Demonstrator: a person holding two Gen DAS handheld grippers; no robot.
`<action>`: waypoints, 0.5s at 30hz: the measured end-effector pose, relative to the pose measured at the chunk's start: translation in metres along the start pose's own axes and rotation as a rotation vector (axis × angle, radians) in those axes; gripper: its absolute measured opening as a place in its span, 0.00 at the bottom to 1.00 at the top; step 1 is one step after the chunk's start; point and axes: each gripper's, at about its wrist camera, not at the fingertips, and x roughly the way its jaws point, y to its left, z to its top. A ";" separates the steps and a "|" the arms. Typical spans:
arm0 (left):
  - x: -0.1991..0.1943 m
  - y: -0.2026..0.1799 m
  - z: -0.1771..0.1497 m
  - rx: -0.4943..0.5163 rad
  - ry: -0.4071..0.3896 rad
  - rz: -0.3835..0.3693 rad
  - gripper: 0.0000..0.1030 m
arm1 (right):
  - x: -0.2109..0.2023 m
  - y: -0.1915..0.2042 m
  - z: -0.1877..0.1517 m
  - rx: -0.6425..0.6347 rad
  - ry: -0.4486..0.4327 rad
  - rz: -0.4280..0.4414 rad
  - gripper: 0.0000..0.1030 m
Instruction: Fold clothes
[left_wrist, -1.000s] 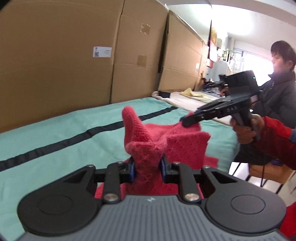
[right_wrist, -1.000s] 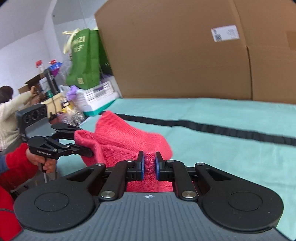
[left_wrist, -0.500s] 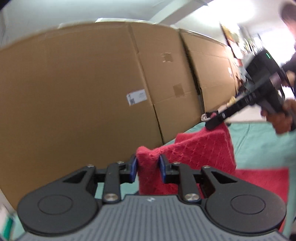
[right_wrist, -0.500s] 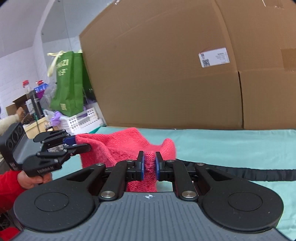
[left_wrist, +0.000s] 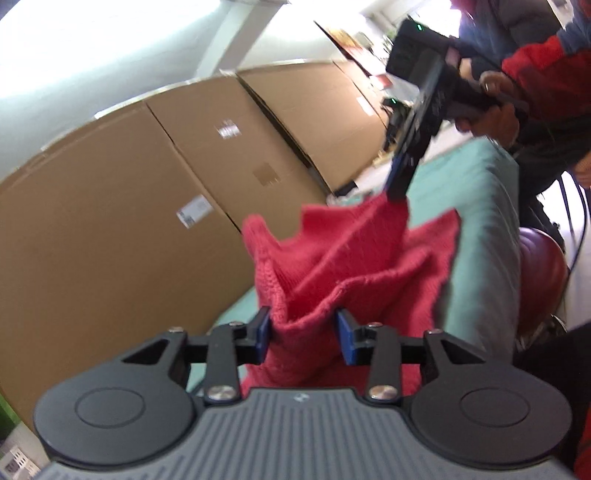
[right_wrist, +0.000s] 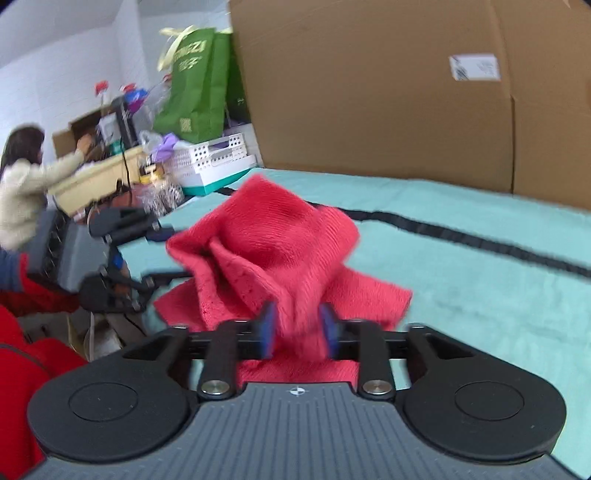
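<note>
- While both tools point at it, the red knitted cloth (right_wrist: 280, 236) sits in a bumpy heap on the counter with the teal cover (right_wrist: 480, 295).
- Part of the cloth lies flat on the cover. The rest stands up in soft peaks, so it is not a neat flat fold now.
- The heap is near the front edge of the counter. A black stripe (right_wrist: 461, 240) runs across the cover just behind it, and big brown cardboard boxes (right_wrist: 369, 92) stand at the far side.
- The left gripper (left_wrist: 304, 334) has its jaws spread apart. A bunch of cloth sits in the gap, and it looks loose, not squeezed.
- The right gripper (right_wrist: 297, 328) is a bit blurry. Its jaws are also apart, with cloth between them. That looks like a let-go too, but it is less sure.
- What matters most is where the cloth lies. It is right in front of both sets of jaws and stretches from one gripper across to the other, left to right along the near edge.
- Each gripper is at one end of the cloth, so neither hand is nearer than the other.
- This could be a cloth just being dropped after a fold, or one sitting in open jaws that are about to close on it. I cannot tell which.
</note>
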 end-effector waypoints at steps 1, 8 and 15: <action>-0.003 -0.002 -0.002 0.002 0.008 -0.013 0.41 | -0.003 -0.002 -0.003 0.029 0.002 0.016 0.51; -0.026 0.001 -0.006 -0.059 0.037 -0.066 0.47 | -0.019 -0.022 0.004 0.237 -0.167 0.065 0.50; -0.030 0.037 0.012 -0.309 0.030 -0.003 0.64 | 0.026 -0.035 0.027 0.320 -0.139 -0.082 0.36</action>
